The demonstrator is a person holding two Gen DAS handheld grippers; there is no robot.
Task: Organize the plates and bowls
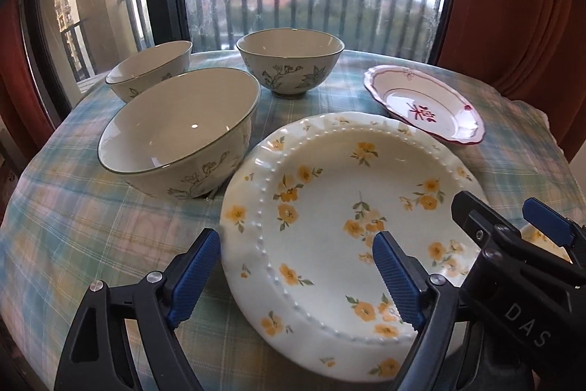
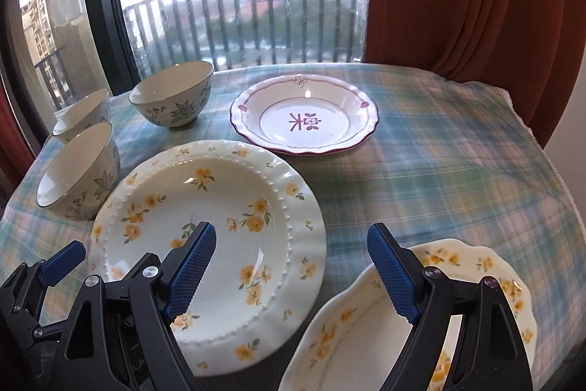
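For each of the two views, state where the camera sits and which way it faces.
Left wrist: on the left hand-held gripper, looking down and forward at the big floral plate and three bowls; its open blue fingers show, and the right hand-held gripper intrudes at right.
Right wrist: on the right hand-held gripper, facing the same way, open above table and small floral plate; the left hand-held gripper shows at lower left.
Shared: big floral plate, bowls, red-rimmed plate, window.
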